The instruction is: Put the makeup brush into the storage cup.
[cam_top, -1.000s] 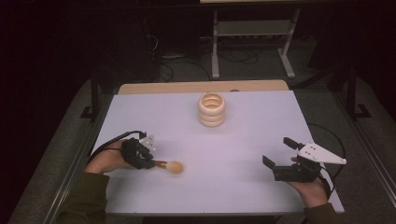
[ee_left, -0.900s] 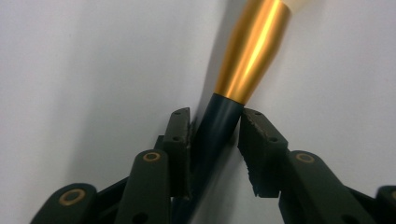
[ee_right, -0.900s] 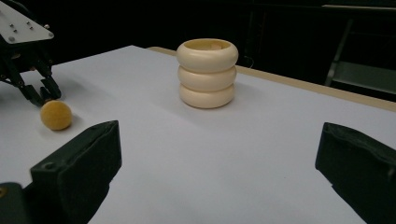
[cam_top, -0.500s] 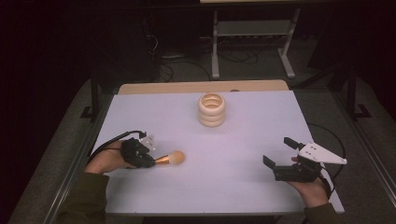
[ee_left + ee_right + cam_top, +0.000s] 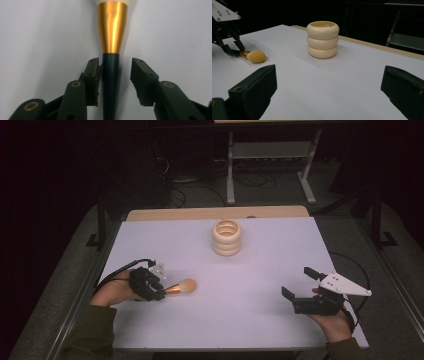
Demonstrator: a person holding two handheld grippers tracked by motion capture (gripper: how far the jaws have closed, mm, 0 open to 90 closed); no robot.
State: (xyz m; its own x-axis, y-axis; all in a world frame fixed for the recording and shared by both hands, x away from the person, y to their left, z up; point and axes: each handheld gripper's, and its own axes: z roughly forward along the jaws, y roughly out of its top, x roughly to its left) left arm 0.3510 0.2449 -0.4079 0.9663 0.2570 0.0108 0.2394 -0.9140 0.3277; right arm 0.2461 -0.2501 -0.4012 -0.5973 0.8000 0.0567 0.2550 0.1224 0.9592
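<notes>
Step in hand: the left claw [image 5: 156, 290] worked at the makeup brush [image 5: 179, 287], which lay flat on the white tabletop [image 5: 260, 270], nearer the person than the ringed cream holder [image 5: 227, 237] and to its left.
Doing it well: in my judgement the pads should close squarely on the dark handle [image 5: 110, 82] behind the gold ferrule [image 5: 112, 27], so the brush would not roll or tip when lifted towards the holder.
Left claw: its jaws had just been opening; they stood slightly apart astride the handle, one pad against it, the other clear, so nothing was gripped.
Right claw: the right claw [image 5: 300, 287] was wide open and empty, right of the holder and nearer the person.
</notes>
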